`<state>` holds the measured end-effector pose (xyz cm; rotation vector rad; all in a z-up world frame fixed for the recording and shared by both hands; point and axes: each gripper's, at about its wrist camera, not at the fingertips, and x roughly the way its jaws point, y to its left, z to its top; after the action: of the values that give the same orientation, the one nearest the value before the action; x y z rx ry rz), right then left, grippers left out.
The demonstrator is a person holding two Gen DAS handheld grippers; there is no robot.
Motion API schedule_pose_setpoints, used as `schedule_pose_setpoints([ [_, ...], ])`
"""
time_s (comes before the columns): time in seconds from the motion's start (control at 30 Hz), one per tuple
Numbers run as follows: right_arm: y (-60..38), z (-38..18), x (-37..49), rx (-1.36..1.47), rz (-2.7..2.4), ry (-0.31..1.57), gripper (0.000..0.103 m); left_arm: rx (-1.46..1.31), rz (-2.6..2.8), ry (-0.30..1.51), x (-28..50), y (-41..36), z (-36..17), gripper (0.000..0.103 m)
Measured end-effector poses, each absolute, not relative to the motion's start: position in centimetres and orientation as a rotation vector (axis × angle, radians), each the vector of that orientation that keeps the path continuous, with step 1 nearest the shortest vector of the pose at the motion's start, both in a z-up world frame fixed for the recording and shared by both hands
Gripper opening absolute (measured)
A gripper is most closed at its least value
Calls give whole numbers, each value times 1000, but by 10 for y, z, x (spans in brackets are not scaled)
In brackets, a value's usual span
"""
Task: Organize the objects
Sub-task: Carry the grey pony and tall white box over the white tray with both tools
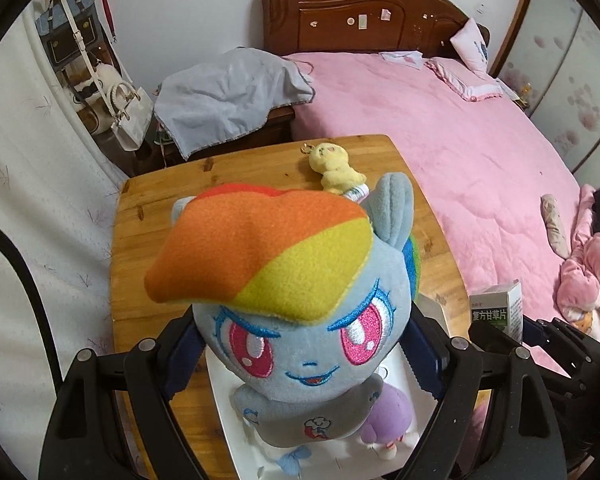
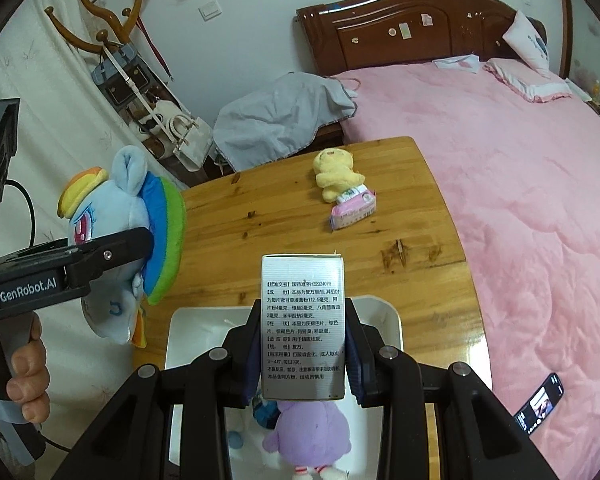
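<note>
My left gripper [image 1: 300, 356] is shut on a blue pony plush with a rainbow mane [image 1: 284, 292], held above the white tray [image 1: 228, 412]; the plush also shows at the left of the right wrist view [image 2: 116, 220]. My right gripper [image 2: 304, 356] is shut on a silver medicine box [image 2: 303, 324], held upright over the white tray [image 2: 188, 340]; the box shows in the left wrist view [image 1: 496, 312]. A purple plush [image 2: 308, 432] lies in the tray. A small yellow plush [image 2: 336, 176] and a pink tissue pack [image 2: 354, 208] lie on the wooden table [image 2: 260, 216].
A pink bed [image 2: 500, 168] runs along the table's right side, with a phone [image 2: 540, 404] on it. A grey cloth [image 2: 276, 112] covers a nightstand behind the table. Bags hang on a coat rack [image 2: 112, 40] at the left wall.
</note>
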<state>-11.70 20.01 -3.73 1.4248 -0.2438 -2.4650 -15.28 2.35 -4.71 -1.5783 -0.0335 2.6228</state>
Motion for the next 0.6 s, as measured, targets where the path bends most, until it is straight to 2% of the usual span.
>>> schedule_pose_setpoints([
  [0.6, 189, -55, -88, 1517, -2473, -167, 35, -1688, 2598, 41, -125, 27, -84, 88],
])
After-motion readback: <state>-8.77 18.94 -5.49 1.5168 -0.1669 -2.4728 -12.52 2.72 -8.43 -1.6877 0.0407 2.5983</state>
